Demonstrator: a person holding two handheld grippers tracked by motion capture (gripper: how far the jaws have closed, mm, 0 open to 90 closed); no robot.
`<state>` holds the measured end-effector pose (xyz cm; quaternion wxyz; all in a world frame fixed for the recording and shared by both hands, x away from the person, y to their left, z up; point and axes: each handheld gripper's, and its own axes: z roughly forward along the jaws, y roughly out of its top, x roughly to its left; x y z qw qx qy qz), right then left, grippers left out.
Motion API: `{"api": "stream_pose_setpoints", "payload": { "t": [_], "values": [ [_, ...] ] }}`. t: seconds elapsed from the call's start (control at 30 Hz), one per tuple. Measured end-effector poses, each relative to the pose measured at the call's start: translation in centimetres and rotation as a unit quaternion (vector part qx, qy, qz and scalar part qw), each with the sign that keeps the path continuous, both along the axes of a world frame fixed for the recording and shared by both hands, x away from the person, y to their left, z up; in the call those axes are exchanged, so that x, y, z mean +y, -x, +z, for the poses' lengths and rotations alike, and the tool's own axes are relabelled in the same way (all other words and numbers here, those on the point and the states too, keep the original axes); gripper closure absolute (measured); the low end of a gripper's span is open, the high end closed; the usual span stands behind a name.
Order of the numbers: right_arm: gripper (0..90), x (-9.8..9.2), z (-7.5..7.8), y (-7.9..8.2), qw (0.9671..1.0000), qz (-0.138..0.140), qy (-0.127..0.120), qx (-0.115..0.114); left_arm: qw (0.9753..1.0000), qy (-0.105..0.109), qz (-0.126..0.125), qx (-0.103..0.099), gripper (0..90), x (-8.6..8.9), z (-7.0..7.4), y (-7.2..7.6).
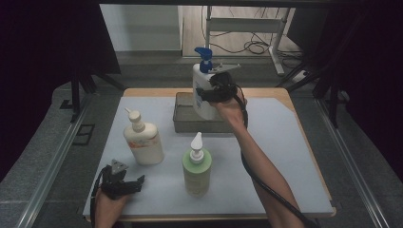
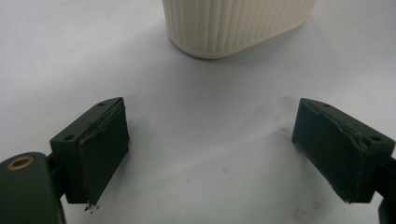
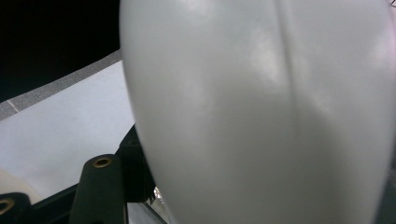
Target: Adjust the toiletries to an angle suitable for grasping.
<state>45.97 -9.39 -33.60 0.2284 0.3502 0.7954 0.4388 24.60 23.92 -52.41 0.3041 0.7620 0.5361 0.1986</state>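
The right gripper (image 1: 215, 90) is clamped on the white bottle with the blue pump (image 1: 202, 85), holding it upright over the grey metal tray (image 1: 183, 124) at the far middle of the surface (image 1: 285, 156). In the right gripper view the bottle's pale body (image 3: 261, 112) sits hard against the jaws. The right forearm stretches forward across the surface, passing just right of the green pump bottle (image 1: 196, 166). The left gripper (image 1: 124, 183) rests low at the near left corner, jaws spread wide and empty, pointing at the cream bottle (image 1: 142, 140), whose ribbed base (image 2: 238, 25) stands near ahead. Open surface lies right of the forearm.
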Motion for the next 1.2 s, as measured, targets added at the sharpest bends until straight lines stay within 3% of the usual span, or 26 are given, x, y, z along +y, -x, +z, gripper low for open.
{"api": "stream_pose_setpoints", "payload": {
  "t": [0.67,1.2],
  "values": [
    [38.0,2.1,-1.2,-1.6,1.0000,-0.002,0.002,0.001,1.0000,0.001,0.001,0.001,10.6,0.0,0.0,0.0],
    [37.9,3.6,-3.4,-1.8,0.9998,0.003,0.012,0.015,1.0000,0.002,0.001,0.001,10.6,0.0,0.0,0.0]
  ]
}}
